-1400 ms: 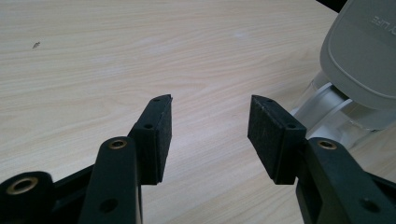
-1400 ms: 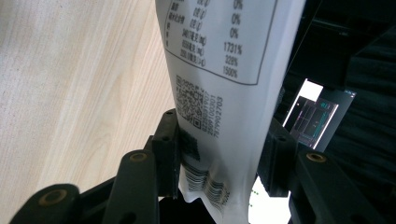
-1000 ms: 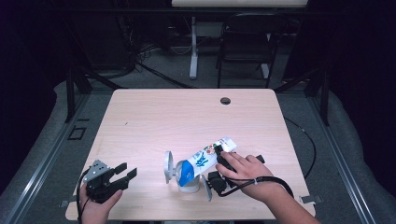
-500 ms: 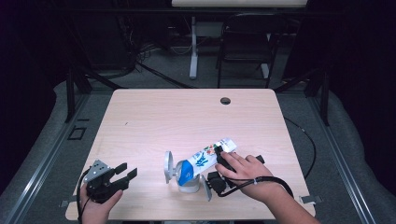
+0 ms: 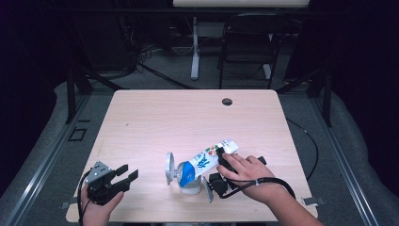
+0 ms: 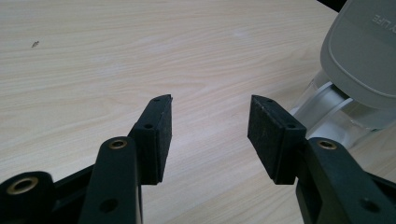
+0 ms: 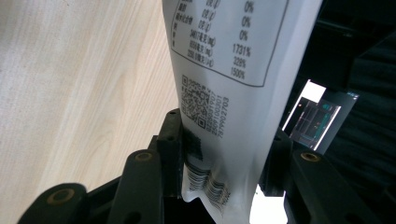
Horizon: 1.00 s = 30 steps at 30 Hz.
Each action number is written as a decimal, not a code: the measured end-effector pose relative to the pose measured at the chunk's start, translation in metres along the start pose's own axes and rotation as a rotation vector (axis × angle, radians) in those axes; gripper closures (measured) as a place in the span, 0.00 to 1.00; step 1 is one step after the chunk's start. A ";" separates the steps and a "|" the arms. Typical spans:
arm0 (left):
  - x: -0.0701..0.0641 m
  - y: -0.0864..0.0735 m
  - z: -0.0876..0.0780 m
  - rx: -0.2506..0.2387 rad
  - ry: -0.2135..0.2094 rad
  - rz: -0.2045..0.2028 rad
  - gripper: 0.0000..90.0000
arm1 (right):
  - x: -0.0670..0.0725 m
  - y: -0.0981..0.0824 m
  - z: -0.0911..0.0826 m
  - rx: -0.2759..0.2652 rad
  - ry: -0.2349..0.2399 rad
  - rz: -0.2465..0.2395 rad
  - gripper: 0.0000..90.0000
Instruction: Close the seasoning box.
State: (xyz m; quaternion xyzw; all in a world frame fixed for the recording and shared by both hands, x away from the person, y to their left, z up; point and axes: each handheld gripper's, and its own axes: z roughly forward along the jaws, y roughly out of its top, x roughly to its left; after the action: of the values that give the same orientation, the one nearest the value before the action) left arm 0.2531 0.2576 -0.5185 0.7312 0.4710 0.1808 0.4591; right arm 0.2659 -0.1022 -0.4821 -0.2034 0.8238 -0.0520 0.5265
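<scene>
— Where's the pouch?

— I have the blue-and-white pouch (image 5: pixel 207 162) tilted into a grey container (image 5: pixel 189 181) near the table's (image 5: pixel 188 117) front edge. My right gripper (image 7: pixel 224 154) has been closing, jaws clamped on its printed end.

— And the left gripper (image 6: pixel 210 123)?

— Jaws apart, empty, above the wood beside the container.

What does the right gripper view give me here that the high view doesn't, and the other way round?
Right gripper view: the printed back of the pouch, with its table, code square and barcode, and the right gripper with both pads pressed on its crumpled end.
High view: the pouch tilted mouth-down into a grey container with its lid up, and the left gripper open and apart.
Both: the pouch held over the light wooden table.
</scene>
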 end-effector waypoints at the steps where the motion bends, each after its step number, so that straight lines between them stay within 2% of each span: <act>1: 0.000 0.000 0.000 0.000 0.000 0.000 0.56 | 0.000 0.000 0.000 0.000 0.002 0.002 0.67; 27: 0.000 -0.001 0.001 -0.004 0.010 -0.002 0.56 | 0.000 0.000 0.001 -0.006 0.011 0.001 0.68; 30: 0.001 0.000 0.000 0.008 0.004 0.000 0.56 | 0.001 0.000 0.001 -0.007 0.009 0.001 0.68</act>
State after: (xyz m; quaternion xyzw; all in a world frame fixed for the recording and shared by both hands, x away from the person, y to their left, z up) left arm 0.2532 0.2582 -0.5189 0.7327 0.4725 0.1804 0.4553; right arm 0.2666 -0.1027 -0.4830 -0.2048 0.8265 -0.0498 0.5220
